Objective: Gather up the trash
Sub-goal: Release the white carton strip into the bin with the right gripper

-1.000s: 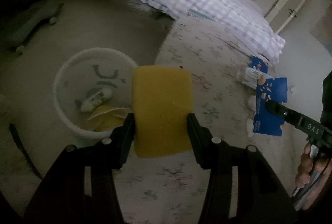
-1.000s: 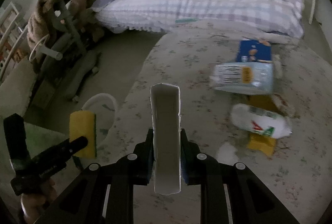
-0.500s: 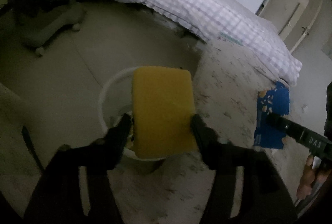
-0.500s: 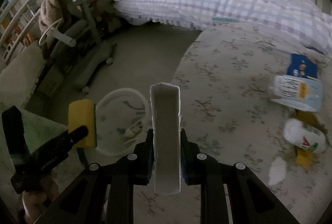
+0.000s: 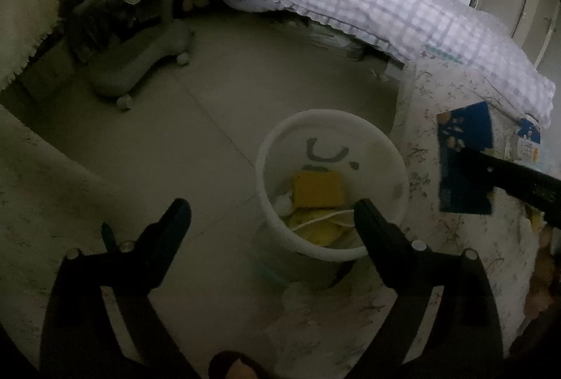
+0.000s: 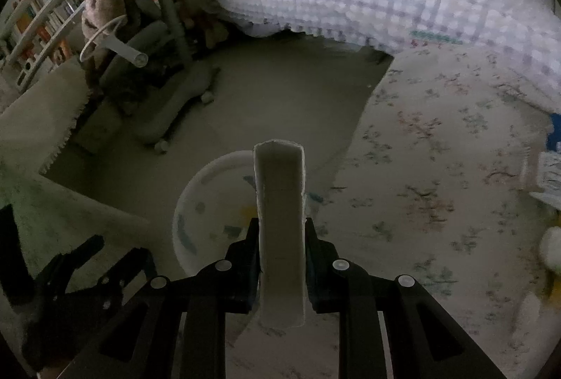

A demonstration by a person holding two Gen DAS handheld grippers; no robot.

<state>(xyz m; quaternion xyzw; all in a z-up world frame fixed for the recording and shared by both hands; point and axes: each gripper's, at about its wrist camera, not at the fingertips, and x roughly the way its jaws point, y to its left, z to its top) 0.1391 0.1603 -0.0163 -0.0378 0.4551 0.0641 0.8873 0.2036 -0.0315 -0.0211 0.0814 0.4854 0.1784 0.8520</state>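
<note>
Left gripper just opened, empty; yellow sponge lies in white bin. Right gripper clamps blue carton: centre it over bin, frame centre, before release.

Smooth plastic bin, spongy yellow block

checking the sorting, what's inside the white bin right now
Inside the white bin: a yellow sponge on top, yellow wrappers and something small and white beside it. Whatever lies beneath these, and the bin's bottom, is covered.
</note>
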